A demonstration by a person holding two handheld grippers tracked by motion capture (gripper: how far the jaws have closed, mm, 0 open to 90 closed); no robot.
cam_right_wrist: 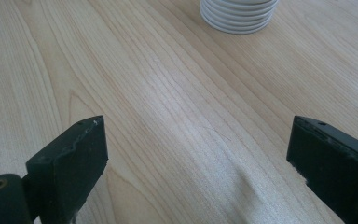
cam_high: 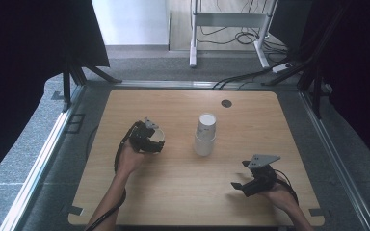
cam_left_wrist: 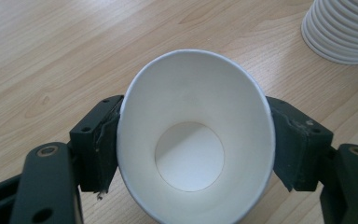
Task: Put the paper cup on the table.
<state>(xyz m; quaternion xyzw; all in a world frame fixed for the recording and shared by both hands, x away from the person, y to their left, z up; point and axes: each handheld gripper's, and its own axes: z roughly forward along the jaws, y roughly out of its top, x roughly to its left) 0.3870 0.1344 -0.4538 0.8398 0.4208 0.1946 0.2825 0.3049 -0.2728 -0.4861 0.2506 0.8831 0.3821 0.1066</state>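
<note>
Between left gripper [cam_left_wrist: 193, 154] jaws — white paper cup [cam_left_wrist: 196, 135], squeezed oval, mouth toward camera

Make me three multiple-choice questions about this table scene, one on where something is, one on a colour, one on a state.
1. Where does the stack of cups stand?
A. near the table's middle
B. on the floor
C. at the near left corner

2. What colour is the paper cup in the left tongs?
A. red
B. white
C. blue

3. How are the right tongs?
A. shut on a cup
B. shut on a spoon
C. open, nothing between

Answers: 1 A, the high view shows it mid-table; 2 B, plain white inside; 3 C, bare wood shows between the jaws.
</note>
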